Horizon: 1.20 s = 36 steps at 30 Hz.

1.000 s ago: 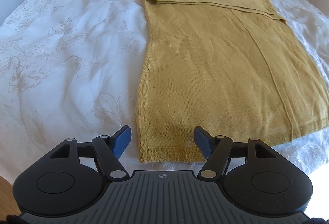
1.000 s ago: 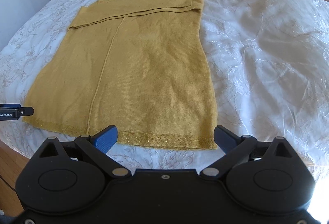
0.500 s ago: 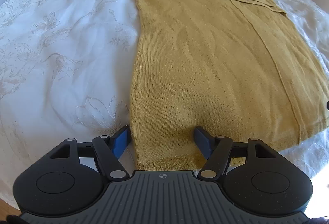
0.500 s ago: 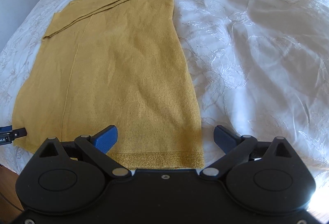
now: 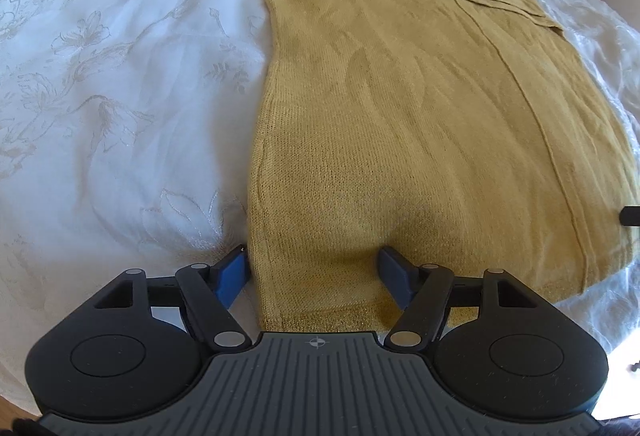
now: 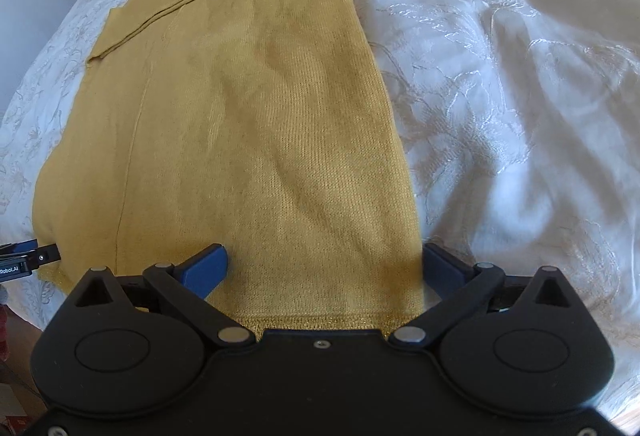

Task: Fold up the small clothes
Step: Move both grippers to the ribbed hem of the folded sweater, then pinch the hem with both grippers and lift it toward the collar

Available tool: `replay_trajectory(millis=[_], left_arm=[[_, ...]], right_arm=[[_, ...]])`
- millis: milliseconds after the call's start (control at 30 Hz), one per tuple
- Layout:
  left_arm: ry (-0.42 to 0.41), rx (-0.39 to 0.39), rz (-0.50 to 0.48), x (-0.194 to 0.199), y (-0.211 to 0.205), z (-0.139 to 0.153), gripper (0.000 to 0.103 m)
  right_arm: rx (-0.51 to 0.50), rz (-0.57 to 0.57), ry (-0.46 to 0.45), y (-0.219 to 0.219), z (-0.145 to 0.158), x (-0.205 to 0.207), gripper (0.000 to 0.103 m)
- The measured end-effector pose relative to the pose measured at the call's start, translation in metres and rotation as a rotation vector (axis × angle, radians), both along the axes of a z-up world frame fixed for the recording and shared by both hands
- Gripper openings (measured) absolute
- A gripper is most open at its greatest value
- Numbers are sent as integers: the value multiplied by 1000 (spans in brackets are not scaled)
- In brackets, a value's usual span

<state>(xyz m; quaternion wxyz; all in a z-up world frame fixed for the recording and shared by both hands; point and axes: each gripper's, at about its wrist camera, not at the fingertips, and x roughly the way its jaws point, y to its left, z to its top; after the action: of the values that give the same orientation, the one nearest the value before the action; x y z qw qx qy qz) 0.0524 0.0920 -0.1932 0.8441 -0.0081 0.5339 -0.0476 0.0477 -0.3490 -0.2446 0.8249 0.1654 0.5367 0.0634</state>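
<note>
- The left gripper [image 5: 314, 272] stands wide, holding nothing; its left finger sits on the white bedspread [image 5: 120, 96] just beside the garment's left edge, and its right finger is over the knit, so the near left corner lies between the jaws.
- The right gripper [image 6: 322, 268] is likewise spread wide and holds nothing; its left finger is over the cloth and its right finger just off the right edge, bracketing the near right corner.
- The mustard knit garment [image 5: 400, 136] lies flat on the bed, its shiny hem [image 6: 320, 322] nearest the grippers and running under both bodies. At the far end a band of fabric is already turned over across the width.
- Each view catches the other tool's tip at its margin, so the two stand well apart along the same near hem.
- Judged step: the approach to a two-corner grasp, ahead of folding the hem end toward the far end.
- The next move likely calls for both jaws to close on the hem corners, catching every layer without pinching the bedspread, then an even lift so the edges stay square.
</note>
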Motion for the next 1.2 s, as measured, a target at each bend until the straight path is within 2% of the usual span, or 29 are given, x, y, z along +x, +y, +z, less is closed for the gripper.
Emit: replay_trajectory(millis=[67,133,167,233,300,333,367,400,533,767,1000,1200], left_arm=[[0,-12,2,0,2,0,66],[5,-23,-1,0,3,2,58],[9,-27,-3,0,3,3,50],[16,-38,3,0,3,7,38],[26,-49,21,0,3,10,20],[33,-65,28,0,4,12,15],[41,-84,42,0,6,14,10],[41,-103,57,0,7,17,8],[10,-159,110,1,11,37,7],[-98,-199,181,25,7,86,7],[-215,-227,264,72,1,117,7],[-296,-218,252,128,1,131,7]], right_arm=[[42,-12,-13,-7,0,-4,103],[93,-26,-9,-16,0,-7,103],[112,-38,-3,-20,1,-8,100],[111,-69,11,-27,4,-9,85],[132,-94,19,-36,6,-12,56],[167,-103,29,-41,6,-13,49],[202,-111,43,-46,5,-13,28],[228,-113,54,-49,5,-14,13],[267,-81,34,-50,21,-10,13],[360,-58,-88,-58,71,20,12],[405,-70,-216,-70,104,84,12],[406,-84,-275,-74,113,148,12]])
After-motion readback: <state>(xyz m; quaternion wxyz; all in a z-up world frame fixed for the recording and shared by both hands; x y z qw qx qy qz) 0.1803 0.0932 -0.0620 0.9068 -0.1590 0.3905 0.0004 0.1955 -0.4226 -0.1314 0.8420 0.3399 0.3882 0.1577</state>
